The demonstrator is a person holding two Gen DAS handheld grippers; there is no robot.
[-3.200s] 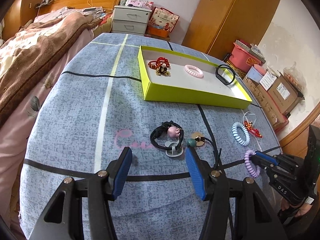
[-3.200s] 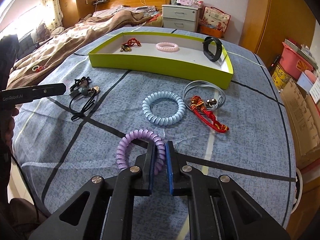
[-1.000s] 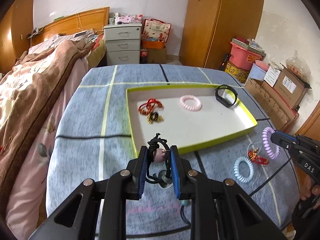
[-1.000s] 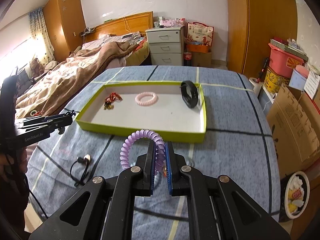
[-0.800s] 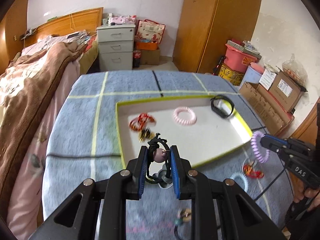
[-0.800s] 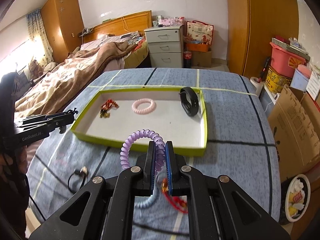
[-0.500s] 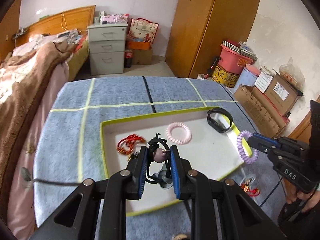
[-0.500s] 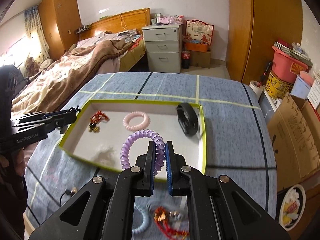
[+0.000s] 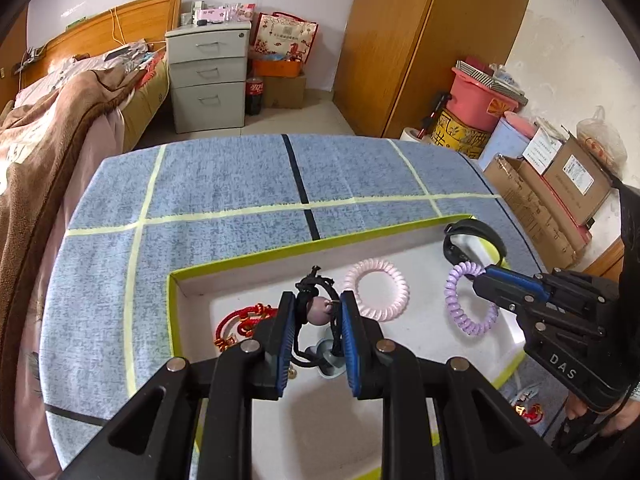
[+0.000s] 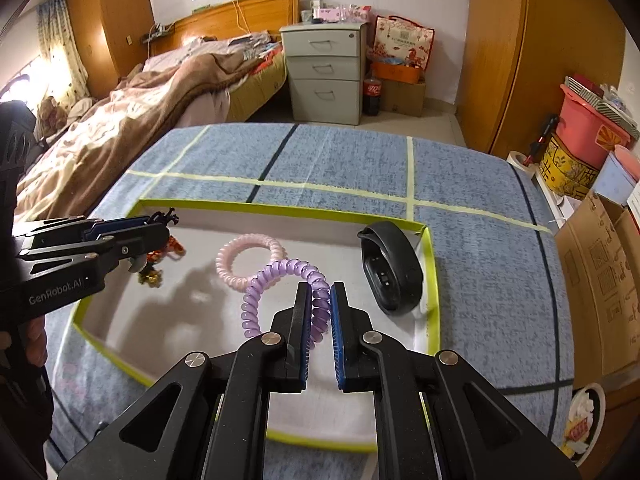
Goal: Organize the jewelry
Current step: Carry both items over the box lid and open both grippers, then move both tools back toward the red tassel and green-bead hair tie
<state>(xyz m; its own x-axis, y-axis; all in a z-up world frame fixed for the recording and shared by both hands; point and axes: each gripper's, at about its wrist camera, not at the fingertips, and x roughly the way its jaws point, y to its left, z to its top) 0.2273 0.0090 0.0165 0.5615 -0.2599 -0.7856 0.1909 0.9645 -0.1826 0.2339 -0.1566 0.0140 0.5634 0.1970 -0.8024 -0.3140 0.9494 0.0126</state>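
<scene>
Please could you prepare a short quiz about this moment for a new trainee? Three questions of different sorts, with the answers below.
1. True or false: the right gripper is shut on the purple spiral hair tie.
2. Multiple choice: which item lies nearest the right wall of the white tray with the lime-green rim?
A. the pink spiral hair tie
B. the black smart band
C. the red knotted cord charm
3. Fill in: the left gripper holds a black cord bracelet with a ____ bead.

Key
1. True; it hangs above the tray.
2. B
3. Pink
</scene>
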